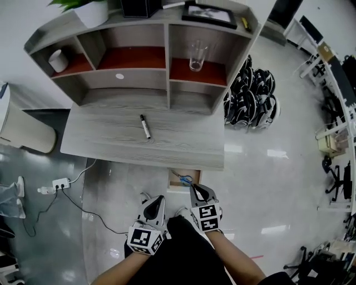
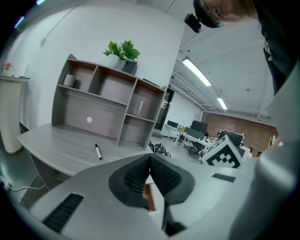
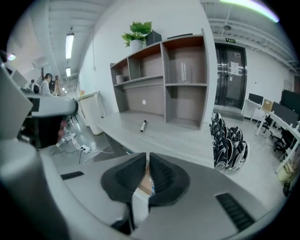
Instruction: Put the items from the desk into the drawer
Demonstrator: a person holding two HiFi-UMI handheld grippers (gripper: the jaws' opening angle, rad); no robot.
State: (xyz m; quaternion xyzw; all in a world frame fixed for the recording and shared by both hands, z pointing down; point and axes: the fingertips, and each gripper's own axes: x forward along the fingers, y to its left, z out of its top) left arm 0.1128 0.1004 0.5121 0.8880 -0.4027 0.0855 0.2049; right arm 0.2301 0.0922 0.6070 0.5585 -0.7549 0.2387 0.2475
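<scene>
Head view — marker (image 1: 144, 126) front-to-back on desk (image 1: 183, 147), black end toward shelf (image 1: 133, 83), left gripper (image 1: 158, 200), right gripper (image 1: 194, 190) closed.

No text readable; door sign (image 3: 229, 41) perhaps lettered, illegible.

I count one marker (image 1: 144, 126) near the middle of the tabletop (image 1: 94, 142). The shelf unit (image 1: 167, 55) holds one glass (image 1: 196, 55) and one white cup (image 1: 58, 60). On its top stand one potted plant (image 1: 92, 11) and one framed picture (image 1: 209, 14). One drawer (image 1: 183, 179) is open under the tabletop's front edge. I'm running two grippers: left gripper (image 1: 158, 200) and right gripper (image 1: 196, 190).
</scene>
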